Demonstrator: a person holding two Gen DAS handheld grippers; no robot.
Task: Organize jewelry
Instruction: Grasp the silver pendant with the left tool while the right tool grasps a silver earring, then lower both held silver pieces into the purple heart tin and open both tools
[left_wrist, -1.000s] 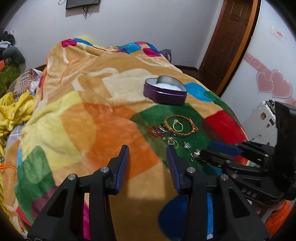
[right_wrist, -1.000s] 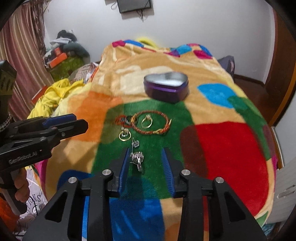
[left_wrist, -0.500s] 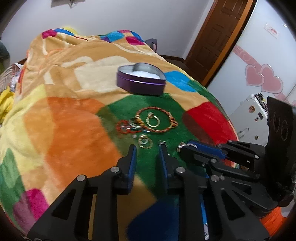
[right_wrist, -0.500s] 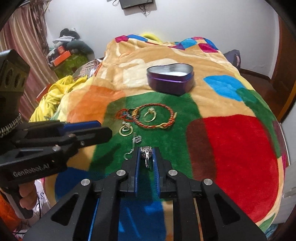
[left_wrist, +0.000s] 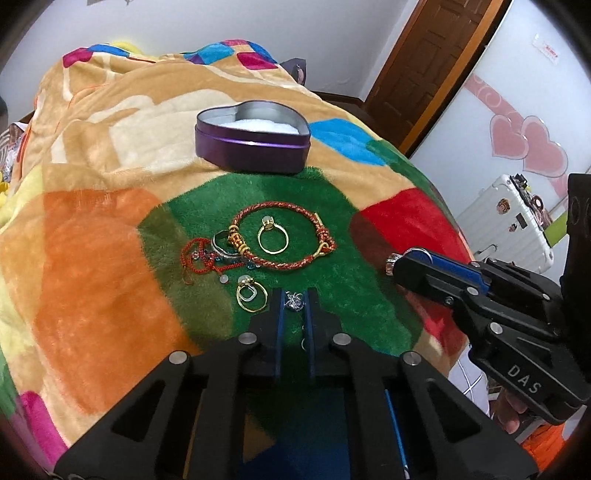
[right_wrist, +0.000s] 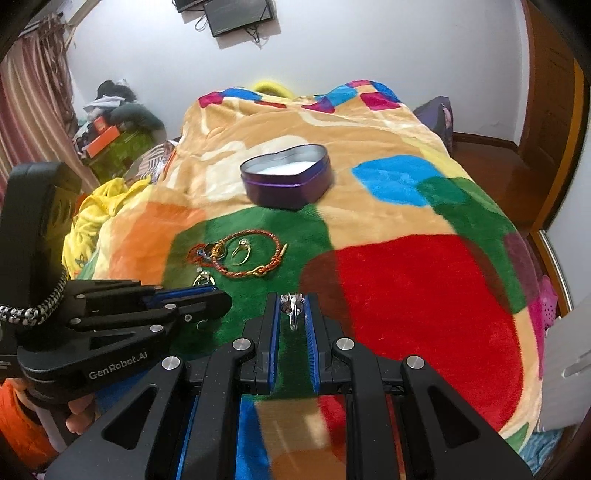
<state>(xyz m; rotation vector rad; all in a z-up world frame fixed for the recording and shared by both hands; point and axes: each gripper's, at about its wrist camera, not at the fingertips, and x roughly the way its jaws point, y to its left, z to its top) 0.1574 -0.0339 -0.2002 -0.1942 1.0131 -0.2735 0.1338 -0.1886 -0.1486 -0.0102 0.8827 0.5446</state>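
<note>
Early on: the heart tin (left_wrist: 255, 142) at the far side holds only a white liner, no jewelry visible. The right gripper (right_wrist: 291, 314) pinches a silver earring (right_wrist: 291, 308); the left gripper (left_wrist: 294, 301) is nearly closed around its mate (left_wrist: 294, 300). Bracelet (left_wrist: 286, 236), rings (left_wrist: 273, 238) and cord (left_wrist: 197, 256) lie on the blanket (left_wrist: 96, 266)

My right gripper (right_wrist: 291, 308) pinches a silver earring (right_wrist: 292, 309) above the blanket's (right_wrist: 424, 295) green patch. My left gripper (right_wrist: 207, 295) lies at the left, low over the blanket. Ahead, a bracelet (right_wrist: 255, 254) rings a gold ring (right_wrist: 242, 251); beyond them sits the purple heart tin (right_wrist: 286, 184)
</note>
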